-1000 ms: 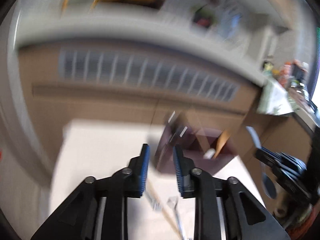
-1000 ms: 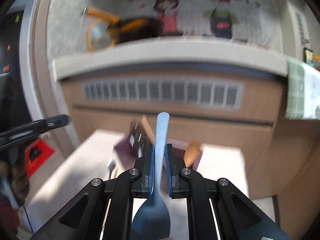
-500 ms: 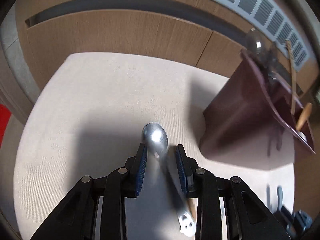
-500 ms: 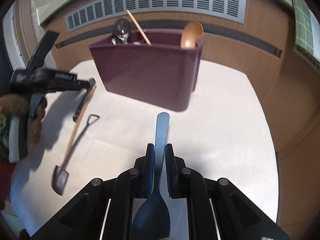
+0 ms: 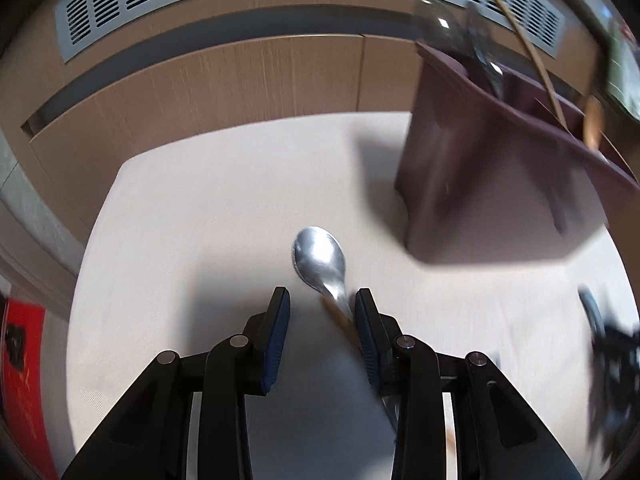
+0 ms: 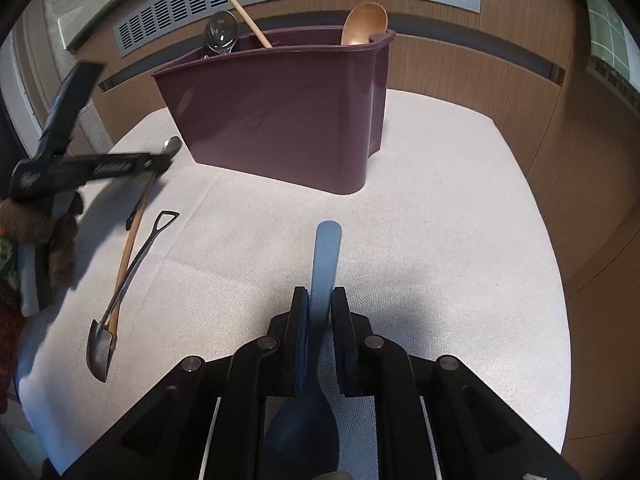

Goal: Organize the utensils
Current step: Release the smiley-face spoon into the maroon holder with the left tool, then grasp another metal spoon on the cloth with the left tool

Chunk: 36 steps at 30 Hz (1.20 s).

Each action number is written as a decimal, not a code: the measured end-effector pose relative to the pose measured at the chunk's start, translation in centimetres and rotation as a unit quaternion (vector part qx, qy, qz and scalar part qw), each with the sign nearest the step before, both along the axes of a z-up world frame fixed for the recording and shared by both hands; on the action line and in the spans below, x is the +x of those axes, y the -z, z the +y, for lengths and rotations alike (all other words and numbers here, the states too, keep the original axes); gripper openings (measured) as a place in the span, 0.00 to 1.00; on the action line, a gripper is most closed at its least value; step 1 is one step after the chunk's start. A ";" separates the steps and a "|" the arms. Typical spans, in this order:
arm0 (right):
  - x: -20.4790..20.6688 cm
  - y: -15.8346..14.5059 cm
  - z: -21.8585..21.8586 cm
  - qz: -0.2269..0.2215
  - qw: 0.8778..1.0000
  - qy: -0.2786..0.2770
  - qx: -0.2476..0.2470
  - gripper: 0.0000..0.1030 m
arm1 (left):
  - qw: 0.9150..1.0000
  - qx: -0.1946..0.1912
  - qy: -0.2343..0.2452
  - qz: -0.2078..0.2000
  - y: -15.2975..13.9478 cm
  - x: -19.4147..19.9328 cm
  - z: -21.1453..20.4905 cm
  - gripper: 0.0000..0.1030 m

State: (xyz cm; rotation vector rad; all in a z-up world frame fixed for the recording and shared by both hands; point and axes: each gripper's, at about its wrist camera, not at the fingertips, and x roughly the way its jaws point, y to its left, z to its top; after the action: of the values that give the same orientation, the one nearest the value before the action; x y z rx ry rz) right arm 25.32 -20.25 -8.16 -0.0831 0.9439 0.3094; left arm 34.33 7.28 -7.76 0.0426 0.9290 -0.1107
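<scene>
Now right tongs (image 6: 320,308) clamp blue spoon (image 6: 326,264), handle pointing forward, left tongs (image 5: 320,308) spread over metal spoon (image 5: 320,258)

Both tongs are matte black plastic linkages with round silver screws at the pivots. The left tongs (image 5: 318,300) carry ribbed blue pads (image 5: 275,340); the right tongs (image 6: 320,300) have matching blue pads (image 6: 303,336). White lettering marks the left tongs' side.
</scene>
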 end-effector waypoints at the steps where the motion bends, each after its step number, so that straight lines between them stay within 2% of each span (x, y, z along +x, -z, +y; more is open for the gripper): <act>1: 0.2 0.0 0.0 0.004 1.000 -0.003 -0.001 0.14 | 1.000 0.002 0.010 0.001 0.0 -0.8 0.4 0.34; 5: 1.2 -0.1 0.6 0.015 0.999 -0.019 -0.022 0.19 | 1.000 -0.007 0.029 0.010 0.1 -2.9 1.8 0.35; 10: 3.1 -0.5 1.8 0.016 0.999 -0.024 -0.035 0.25 | 0.997 -0.069 -0.005 0.027 -0.1 -2.9 3.3 0.35; 12: 3.8 -0.6 1.7 0.019 0.999 -0.024 -0.029 0.25 | 0.996 -0.078 -0.024 0.033 -0.2 -2.4 3.3 0.36; 14: 3.9 -0.7 1.7 0.017 0.999 -0.024 -0.033 0.19 | 0.995 -0.079 -0.052 0.039 -0.2 -1.5 3.3 0.36; 15: 3.8 -0.7 2.0 0.012 0.999 -0.025 -0.041 0.10 | 0.994 -0.077 -0.070 0.042 -0.2 -0.8 3.3 0.37; 18: 3.0 -0.9 1.8 0.002 0.999 -0.024 -0.049 0.09 | 0.991 -0.070 -0.108 0.044 -0.2 0.9 2.6 0.44; 21: 2.1 -1.1 1.3 -0.006 0.999 -0.016 -0.042 0.09 | 0.991 -0.030 -0.126 0.029 0.0 1.6 0.9 0.44; 23: 1.4 -1.6 0.8 -0.019 0.999 -0.009 -0.036 0.09 | 0.992 -0.008 -0.123 0.013 0.2 1.5 0.1 0.44; 25: 0.9 -2.0 0.3 -0.025 0.999 -0.005 -0.029 0.09 | 0.993 0.000 -0.114 0.001 0.2 1.1 -0.4 0.36; 26: 0.9 -2.2 0.1 -0.027 0.999 -0.003 -0.025 0.09 | 0.994 -0.003 -0.107 -0.001 0.2 0.9 -0.7 0.28; 28: 0.6 -2.7 -0.3 -0.032 0.999 0.001 -0.019 0.09 | 0.995 0.001 -0.099 -0.004 0.1 0.4 -1.0 0.28; 32: 0.1 -4.2 -0.5 -0.049 0.999 0.005 -0.009 0.09 | 0.996 -0.031 -0.078 -0.010 -0.6 -1.6 -1.5 0.28; 36: -0.2 -5.6 -0.1 -0.069 0.998 0.007 0.007 0.09 | 0.995 -0.066 -0.050 -0.058 -3.0 -5.4 -1.7 0.28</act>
State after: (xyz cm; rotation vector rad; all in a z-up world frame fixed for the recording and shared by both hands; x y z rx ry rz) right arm 25.15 -20.37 -2.53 -0.0833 0.8052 0.2945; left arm 28.93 5.57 -4.80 -0.1193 0.8038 -0.0765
